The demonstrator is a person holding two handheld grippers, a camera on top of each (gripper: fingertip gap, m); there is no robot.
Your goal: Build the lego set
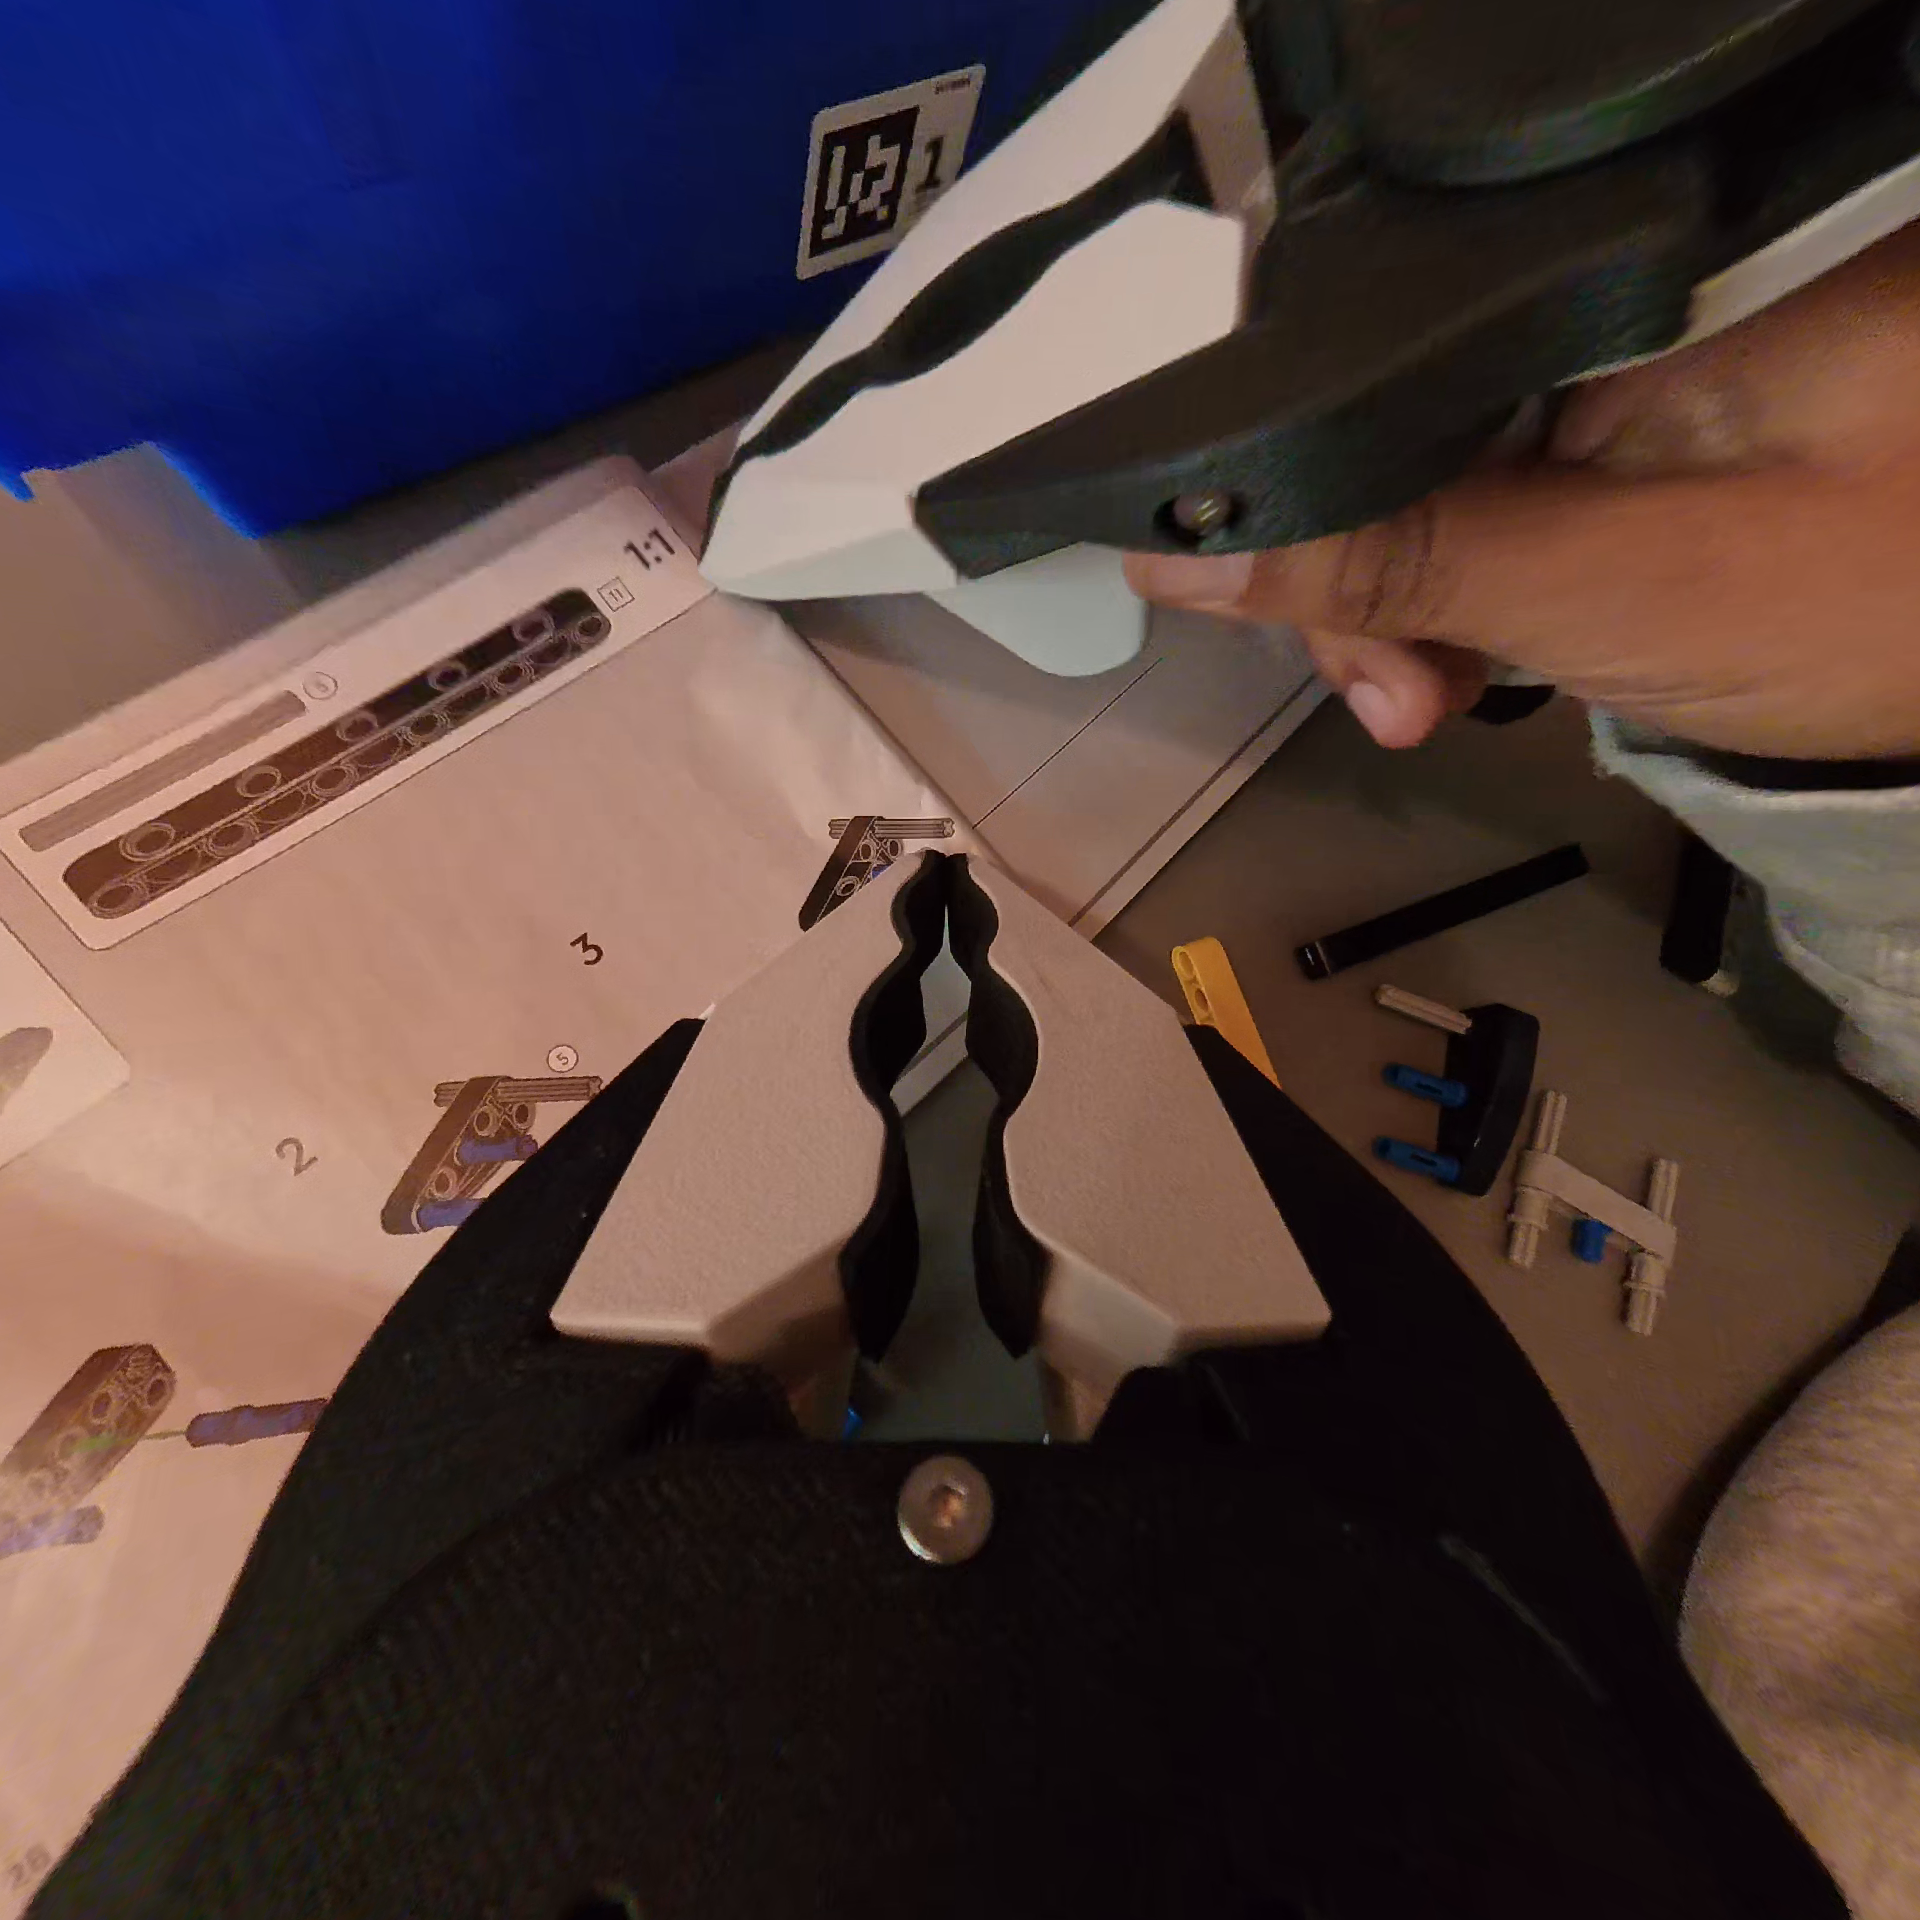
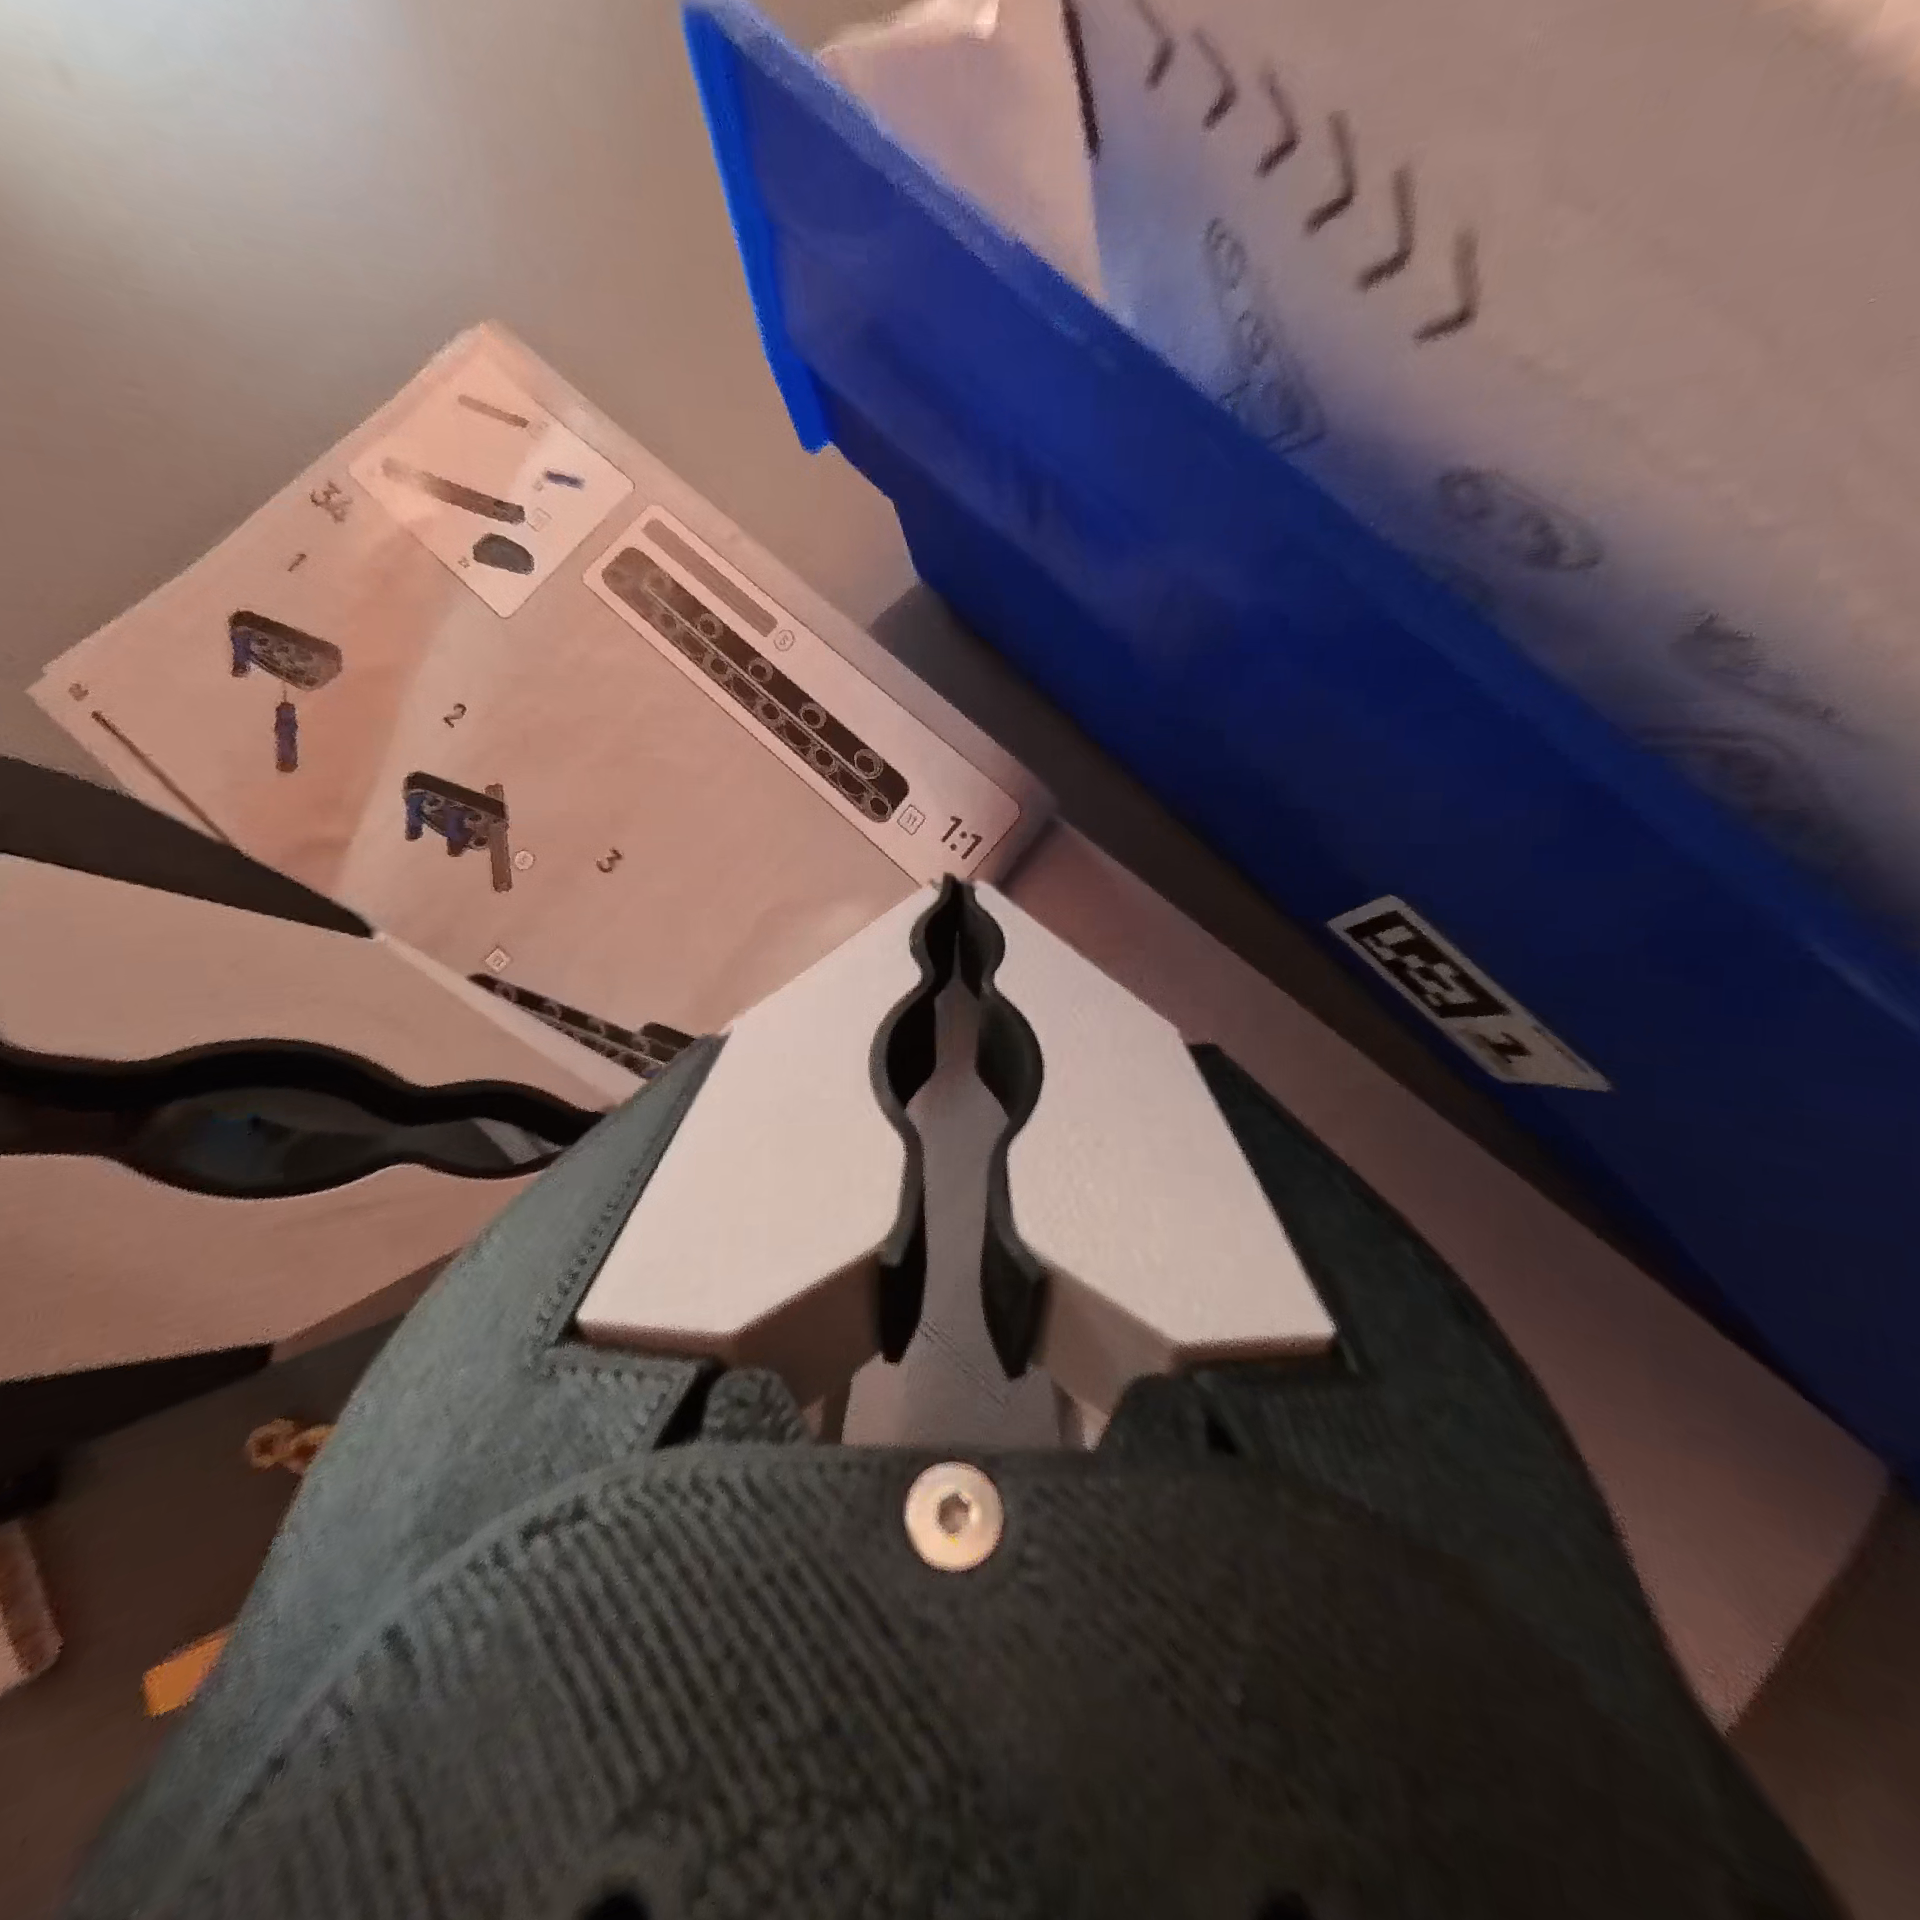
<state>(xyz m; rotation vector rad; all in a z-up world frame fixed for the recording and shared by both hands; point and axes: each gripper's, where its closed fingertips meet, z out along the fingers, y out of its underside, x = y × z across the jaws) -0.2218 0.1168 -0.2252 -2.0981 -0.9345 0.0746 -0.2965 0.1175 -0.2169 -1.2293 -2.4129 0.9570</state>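
While my left gripper (image 1: 945,868) and right gripper (image 2: 951,896) both hover pinched together and empty over the creased paper instruction sheet (image 1: 436,935), the smooth blue bin (image 2: 1299,665) walls off my right gripper's far side; small plastic lego pieces (image 1: 1475,1101) lie right of my left gripper on bare grey table (image 1: 1351,1351).

Left hand-held gripper (image 1: 948,868) tips closed, empty, right hand-held gripper (image 2: 951,894) likewise

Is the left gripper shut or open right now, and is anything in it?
Shut and empty: in the left wrist view the left gripper's black pads meet at the tips, with only the instruction sheet visible beyond.
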